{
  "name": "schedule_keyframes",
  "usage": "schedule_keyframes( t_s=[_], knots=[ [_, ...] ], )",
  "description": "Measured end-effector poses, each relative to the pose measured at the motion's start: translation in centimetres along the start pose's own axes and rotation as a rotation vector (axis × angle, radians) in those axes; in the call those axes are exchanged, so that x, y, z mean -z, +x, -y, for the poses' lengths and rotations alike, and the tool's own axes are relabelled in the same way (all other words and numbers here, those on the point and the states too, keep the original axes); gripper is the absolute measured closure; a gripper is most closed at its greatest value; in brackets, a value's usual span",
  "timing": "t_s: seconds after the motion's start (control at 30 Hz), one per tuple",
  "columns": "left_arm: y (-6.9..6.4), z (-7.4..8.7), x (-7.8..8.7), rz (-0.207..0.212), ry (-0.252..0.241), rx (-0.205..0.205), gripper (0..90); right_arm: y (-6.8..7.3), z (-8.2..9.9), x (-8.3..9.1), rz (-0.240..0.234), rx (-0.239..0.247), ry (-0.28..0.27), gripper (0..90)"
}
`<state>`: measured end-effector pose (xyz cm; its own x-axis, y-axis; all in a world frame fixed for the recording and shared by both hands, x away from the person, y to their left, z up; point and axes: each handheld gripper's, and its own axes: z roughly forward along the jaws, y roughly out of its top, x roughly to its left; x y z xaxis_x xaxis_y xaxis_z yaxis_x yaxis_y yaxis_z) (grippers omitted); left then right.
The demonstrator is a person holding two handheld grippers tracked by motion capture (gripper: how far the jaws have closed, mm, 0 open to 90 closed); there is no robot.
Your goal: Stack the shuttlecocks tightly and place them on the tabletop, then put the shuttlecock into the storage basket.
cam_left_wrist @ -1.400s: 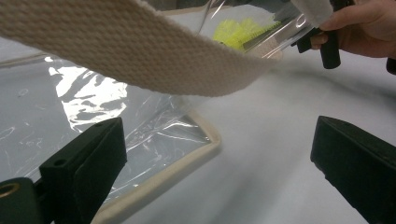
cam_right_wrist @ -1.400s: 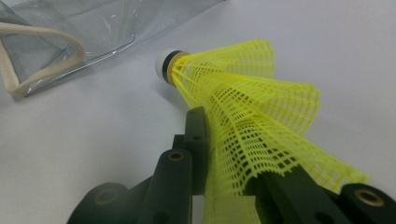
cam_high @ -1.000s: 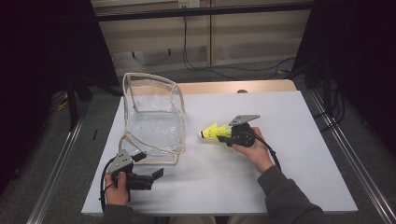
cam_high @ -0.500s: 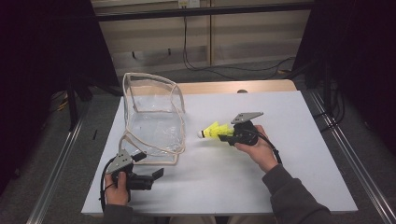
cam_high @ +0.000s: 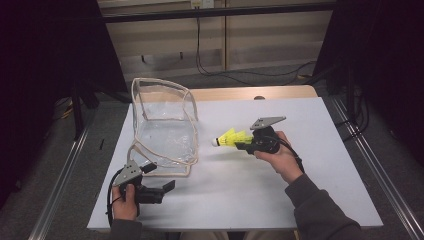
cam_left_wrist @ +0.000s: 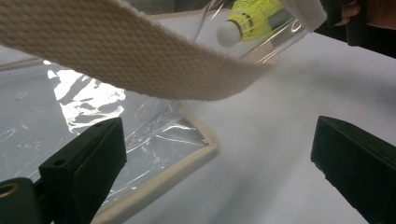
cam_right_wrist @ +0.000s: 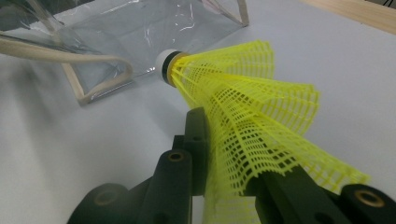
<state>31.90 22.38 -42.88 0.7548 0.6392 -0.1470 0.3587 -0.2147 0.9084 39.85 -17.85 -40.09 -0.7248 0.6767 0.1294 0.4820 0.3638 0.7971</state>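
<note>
Presently catalogued, one moment at the table:

Shuttlecock: a yellow shuttlecock (cam_high: 231, 138) with white cork was recorded at centre frame of the high view, pinched by its mesh skirt, cork pointed toward the bag at left.

Right gripper: the right gripper (cam_high: 246, 145) was found clamped on the skirt; in the right gripper view the mesh (cam_right_wrist: 261, 121) was seen crushed between the two black jaws.

Change noted: against the earlier high views, the shuttlecock and right gripper were found slightly higher in the frame, lifted a little off the table; the bag and left gripper were unchanged.

Meaning for the work: the lift was judged a carry toward the bag's mouth, with insertion not yet done.

Clear bag: a transparent bag (cam_high: 162, 131) with cream trim was recorded standing left of centre, near the shuttlecock but apart from it.

Left gripper: the left gripper (cam_high: 165, 187) was logged at lower left of the high view, jaws spread wide with nothing between them, just beside the bag's bottom edge.

Strap: a woven cream strap (cam_left_wrist: 116, 56) was noted across the upper part of the left gripper view.

Table: a white tabletop (cam_high: 300, 195) was entered as support.

Hard to make out: the shuttlecock's skirt was cut off at the top of the left gripper view and seen through plastic; whether the bag's mouth stood fully open could not be told.
</note>
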Motion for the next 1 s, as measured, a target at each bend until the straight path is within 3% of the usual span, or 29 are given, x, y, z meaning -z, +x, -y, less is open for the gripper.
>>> schedule_keyframes(
  t_s=[1.0],
  knots=[
    [0.1, 0.0, 0.1, 0.001, -0.008, 0.005, 3.3, -0.1, -2.6, 2.8, -0.014, 0.002, -0.018, 79.9]
  ],
)
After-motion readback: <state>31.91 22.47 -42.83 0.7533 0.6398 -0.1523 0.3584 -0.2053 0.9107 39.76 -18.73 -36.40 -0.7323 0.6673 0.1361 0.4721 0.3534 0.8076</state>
